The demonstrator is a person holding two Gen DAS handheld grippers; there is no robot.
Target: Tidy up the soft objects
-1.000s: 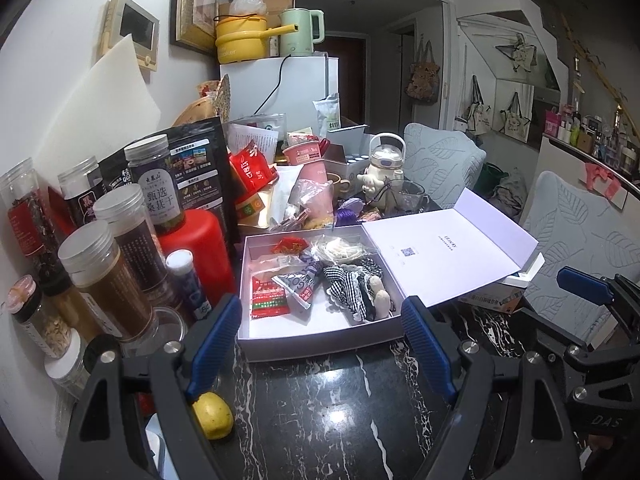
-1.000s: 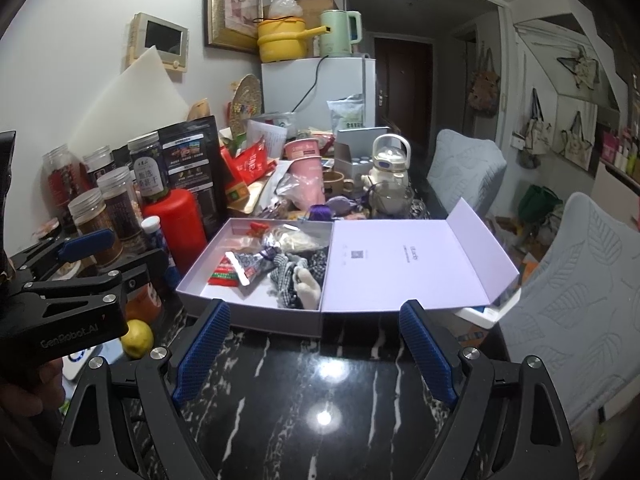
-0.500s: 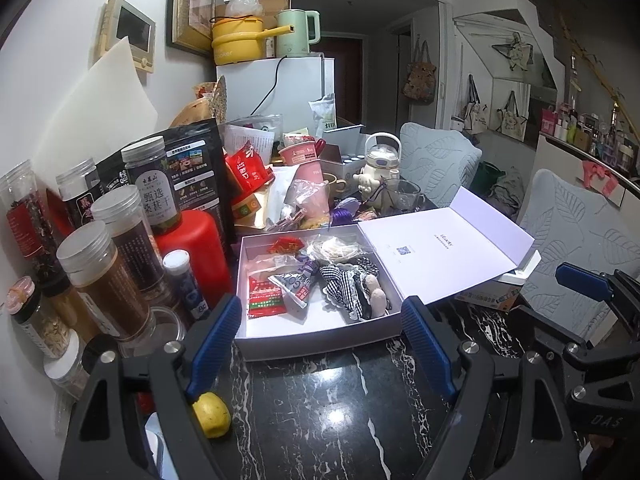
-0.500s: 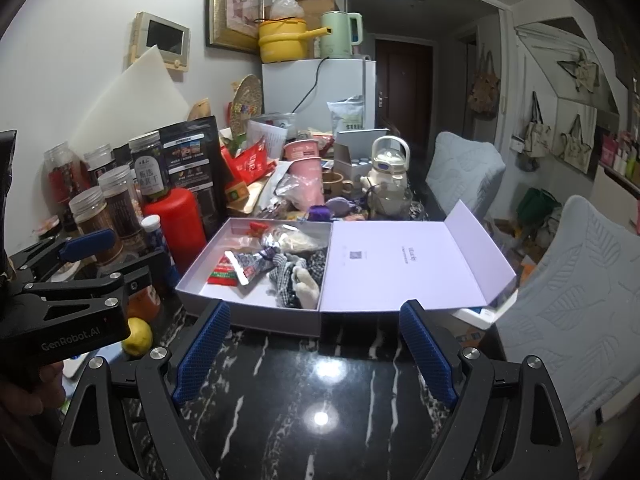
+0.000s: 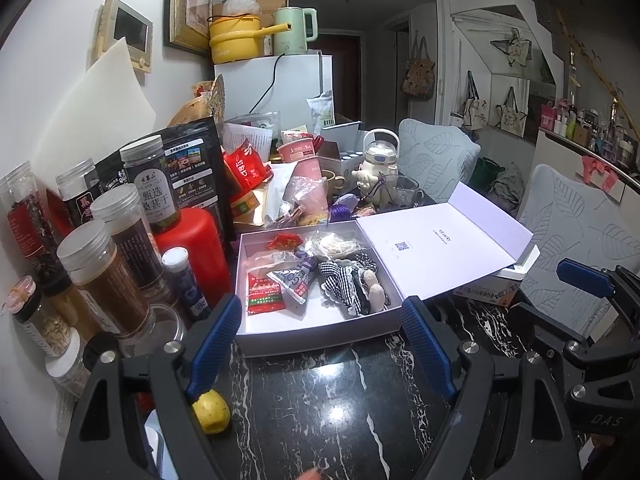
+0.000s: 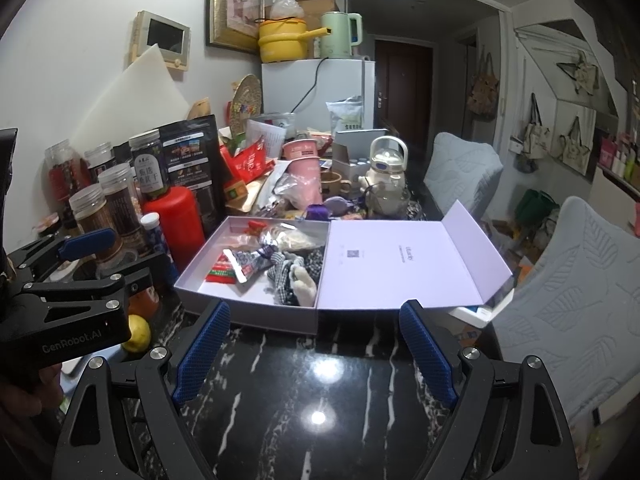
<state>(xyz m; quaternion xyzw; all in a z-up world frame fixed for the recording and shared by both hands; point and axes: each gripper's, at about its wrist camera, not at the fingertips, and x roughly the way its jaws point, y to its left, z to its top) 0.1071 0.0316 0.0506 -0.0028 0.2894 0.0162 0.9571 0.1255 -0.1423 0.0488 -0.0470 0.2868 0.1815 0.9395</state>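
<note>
Lilac box (image 5: 320, 336) sits open on the black marble table (image 5: 340, 420), lid (image 5: 440, 252) folded out flat to the right. Inside: checked fabric bundle (image 5: 344, 280), red sachet (image 5: 262, 298), silver packet (image 5: 294, 278), possibly a plush piece, hard to tell. Left gripper (image 5: 320, 344) and right gripper (image 6: 314, 354) both hover just short of the box's near wall, jaws spread, nothing between them. Lemon (image 5: 211, 412) lies beside the left one.
</note>
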